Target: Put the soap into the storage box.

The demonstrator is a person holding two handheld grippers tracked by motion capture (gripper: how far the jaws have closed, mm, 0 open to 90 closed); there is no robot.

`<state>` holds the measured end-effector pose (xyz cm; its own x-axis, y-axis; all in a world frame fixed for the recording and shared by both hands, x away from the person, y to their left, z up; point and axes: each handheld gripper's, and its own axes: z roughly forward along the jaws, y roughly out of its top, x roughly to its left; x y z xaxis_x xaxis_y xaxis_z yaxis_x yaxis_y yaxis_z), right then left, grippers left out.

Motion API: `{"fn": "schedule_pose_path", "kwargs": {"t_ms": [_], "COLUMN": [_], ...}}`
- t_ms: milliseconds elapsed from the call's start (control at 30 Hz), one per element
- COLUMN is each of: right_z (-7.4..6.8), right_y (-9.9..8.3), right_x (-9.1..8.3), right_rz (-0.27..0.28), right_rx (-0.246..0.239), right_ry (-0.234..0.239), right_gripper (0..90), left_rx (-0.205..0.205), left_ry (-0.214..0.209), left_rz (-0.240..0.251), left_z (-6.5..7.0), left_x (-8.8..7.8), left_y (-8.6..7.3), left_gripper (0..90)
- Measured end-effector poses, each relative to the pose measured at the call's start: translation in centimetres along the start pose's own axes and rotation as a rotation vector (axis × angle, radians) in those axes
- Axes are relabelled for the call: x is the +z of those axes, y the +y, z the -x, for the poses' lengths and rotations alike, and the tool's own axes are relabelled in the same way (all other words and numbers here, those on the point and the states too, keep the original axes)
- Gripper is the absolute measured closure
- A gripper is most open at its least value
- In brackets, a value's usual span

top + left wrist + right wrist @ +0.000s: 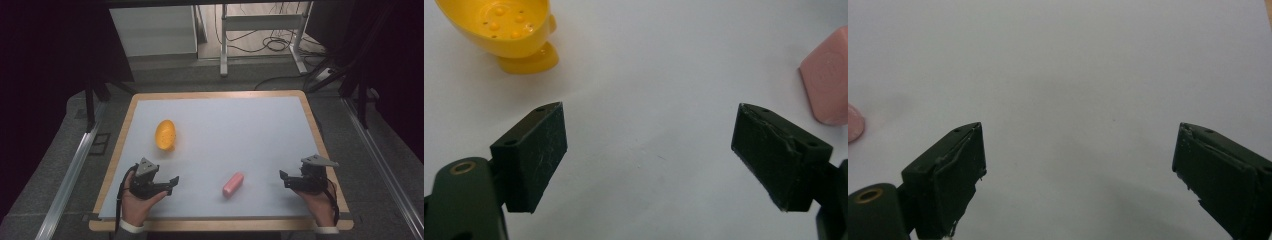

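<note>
You have not yet grasped anything: your left hand-held gripper [172, 181] and your right hand-held gripper [283, 179] both stand wide open and empty above the tabletop [250, 125]. The pink block [233, 184] lies between them, the yellow cup [165, 134] farther away. I think next you must reach and center the jaws around one.

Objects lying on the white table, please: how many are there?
2: a yellow cup at the left, farther back, and a pink block near the front centre.

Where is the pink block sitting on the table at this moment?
In the high view the pink block lies on the white table near its front edge, between the left tongs and right tongs, with the yellow bowl farther back left.
</note>
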<state>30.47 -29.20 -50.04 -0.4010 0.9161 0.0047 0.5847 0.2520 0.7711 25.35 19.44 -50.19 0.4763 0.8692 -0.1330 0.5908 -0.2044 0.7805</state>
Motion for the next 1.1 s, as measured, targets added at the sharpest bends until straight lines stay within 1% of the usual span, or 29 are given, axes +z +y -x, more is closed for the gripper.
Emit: {"fn": "schedule_pose_path", "kwargs": {"t_ms": [167, 200, 233, 267, 300, 333, 400, 533, 567, 700, 733, 800, 833, 900, 933, 967, 1000, 1100], "right_z": [0.3, 0.5, 0.6, 0.6, 0.9, 1.1, 1.3, 1.5, 1.5, 1.5, 1.5, 1.5, 1.5, 1.4, 1.4, 1.4, 1.4, 1.4], "right_y": [-0.3, -0.4, -0.4, -0.4, -0.5, -0.5, -0.7, -1.0, -1.0, -0.8, -0.8, -0.7, -0.8, -0.8, -0.8, -0.7, -0.7, -0.7], "right_x": [-0.4, -0.6, -0.7, -0.7, -0.8, -0.8, -0.7, -0.5, -0.4, -0.4, -0.4, -0.4, -0.4, -0.4, -0.4, -0.4, -0.4, -0.5], "right_rz": [0.008, 0.022, 0.027, 0.027, 0.030, 0.033, 0.031, 0.015, 0.012, 0.016, 0.016, 0.020, 0.014, 0.007, 0.005, 0.003, 0.003, 0.003], "right_rx": [-0.006, -0.002, 0.000, 0.000, 0.011, 0.011, 0.011, 0.016, 0.013, 0.009, 0.009, 0.011, 0.007, 0.004, 0.003, 0.005, 0.005, 0.000], "right_ry": [-0.003, -0.010, -0.011, -0.011, -0.009, -0.012, -0.013, -0.006, -0.003, 0.011, 0.011, 0.014, 0.016, 0.019, 0.018, 0.020, 0.020, 0.017], "right_gripper": [6.3, 6.3, 6.5, 6.5, 6.5, 6.8, 6.9, 7.7, 7.8, 8.0, 8.0, 8.0, 8.0, 8.3, 8.3, 8.3, 8.3, 8.3], "left_rx": [0.006, 0.017, 0.017, 0.024, 0.036, 0.036, 0.046, 0.056, 0.056, 0.084, 0.084, 0.104, 0.124, 0.137, 0.137, 0.153, 0.153, 0.169], "left_ry": [-0.011, -0.013, -0.013, -0.018, -0.035, -0.035, -0.055, -0.071, -0.071, -0.094, -0.094, -0.110, -0.121, -0.135, -0.135, -0.143, -0.143, -0.155], "left_rz": [0.005, 0.001, 0.001, -0.002, -0.006, -0.006, -0.021, -0.042, -0.042, -0.077, -0.077, -0.089, -0.099, -0.108, -0.108, -0.120, -0.120, -0.138], "left_z": [0.2, 0.5, 0.5, 0.6, 0.9, 0.9, 1.5, 2.3, 2.3, 3.7, 3.7, 4.4, 5.1, 5.7, 5.7, 6.1, 6.1, 6.7], "left_x": [-0.3, -0.4, -0.4, -0.4, -0.5, -0.5, -0.3, -0.1, -0.1, 0.5, 0.5, 0.8, 1.1, 1.4, 1.4, 1.8, 1.8, 2.6], "left_y": [0.3, 0.4, 0.4, 0.4, 0.6, 0.6, 1.0, 1.4, 1.4, 2.4, 2.4, 2.9, 3.4, 3.8, 3.8, 4.1, 4.1, 4.5], "left_gripper": [16.3, 17.5, 18.0, 18.0, 19.2, 19.4, 19.8, 22.5, 23.1, 23.8, 24.2, 25.1, 25.8, 25.7, 25.7, 25.7, 25.7, 26.2]}}
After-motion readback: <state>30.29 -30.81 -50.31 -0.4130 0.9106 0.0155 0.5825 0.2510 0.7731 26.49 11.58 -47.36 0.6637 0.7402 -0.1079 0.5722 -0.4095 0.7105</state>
